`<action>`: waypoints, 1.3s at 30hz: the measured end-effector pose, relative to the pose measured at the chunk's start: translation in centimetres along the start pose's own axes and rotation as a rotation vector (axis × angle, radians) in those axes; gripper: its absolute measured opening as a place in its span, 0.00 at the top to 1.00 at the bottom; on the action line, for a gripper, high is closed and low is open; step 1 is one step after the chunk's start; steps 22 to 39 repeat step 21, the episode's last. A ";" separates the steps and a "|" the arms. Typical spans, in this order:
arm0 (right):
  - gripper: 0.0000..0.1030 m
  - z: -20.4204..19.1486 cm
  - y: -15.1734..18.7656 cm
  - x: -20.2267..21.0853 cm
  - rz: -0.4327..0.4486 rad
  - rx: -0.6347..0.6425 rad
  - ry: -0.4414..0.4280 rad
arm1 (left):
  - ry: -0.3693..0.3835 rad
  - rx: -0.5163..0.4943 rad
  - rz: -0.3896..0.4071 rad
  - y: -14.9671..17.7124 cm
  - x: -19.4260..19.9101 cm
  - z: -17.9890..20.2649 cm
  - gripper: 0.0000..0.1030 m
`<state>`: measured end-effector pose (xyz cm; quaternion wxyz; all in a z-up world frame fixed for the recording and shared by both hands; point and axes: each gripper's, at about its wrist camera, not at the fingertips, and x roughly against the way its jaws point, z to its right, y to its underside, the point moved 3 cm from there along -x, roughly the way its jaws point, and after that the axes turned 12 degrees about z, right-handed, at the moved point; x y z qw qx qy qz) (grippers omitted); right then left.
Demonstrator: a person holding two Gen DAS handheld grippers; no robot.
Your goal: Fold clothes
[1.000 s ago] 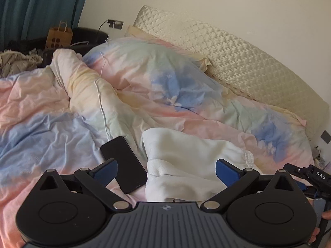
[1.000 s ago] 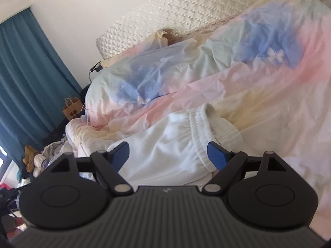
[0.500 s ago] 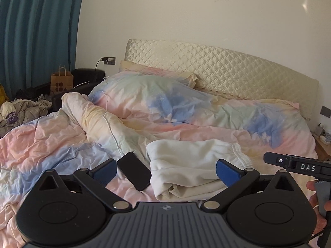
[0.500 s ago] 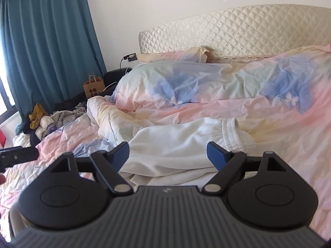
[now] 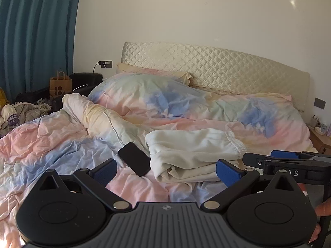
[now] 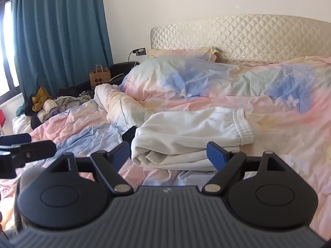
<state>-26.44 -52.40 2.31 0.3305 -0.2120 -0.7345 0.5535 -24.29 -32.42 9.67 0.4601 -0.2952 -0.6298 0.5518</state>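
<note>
White sweatpants (image 5: 192, 146) lie folded across the bed (image 5: 62, 136), waistband toward its right edge; our left gripper (image 5: 166, 170) and right gripper (image 6: 168, 154) gape empty.

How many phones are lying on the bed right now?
1. A black phone lies face up on the duvet, right beside the folded white sweatpants. In the right wrist view the sweatpants mostly hide it, so others could be covered.

Folded cream sweatpants (image 5: 192, 150) on duvet (image 5: 51, 136)
</note>
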 end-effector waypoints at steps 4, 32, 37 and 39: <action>0.19 -1.1 0.5 0.1 -0.001 0.007 0.011 | -0.016 0.025 -0.001 0.2 0.1 -1.0 0.00; 0.19 -1.9 1.1 0.7 -0.005 0.042 0.044 | -0.047 0.043 -0.034 0.8 -0.3 -1.9 0.00; 0.19 -1.9 1.1 0.7 -0.005 0.042 0.044 | -0.047 0.043 -0.034 0.8 -0.3 -1.9 0.00; 0.19 -1.9 1.1 0.7 -0.005 0.042 0.044 | -0.047 0.043 -0.034 0.8 -0.3 -1.9 0.00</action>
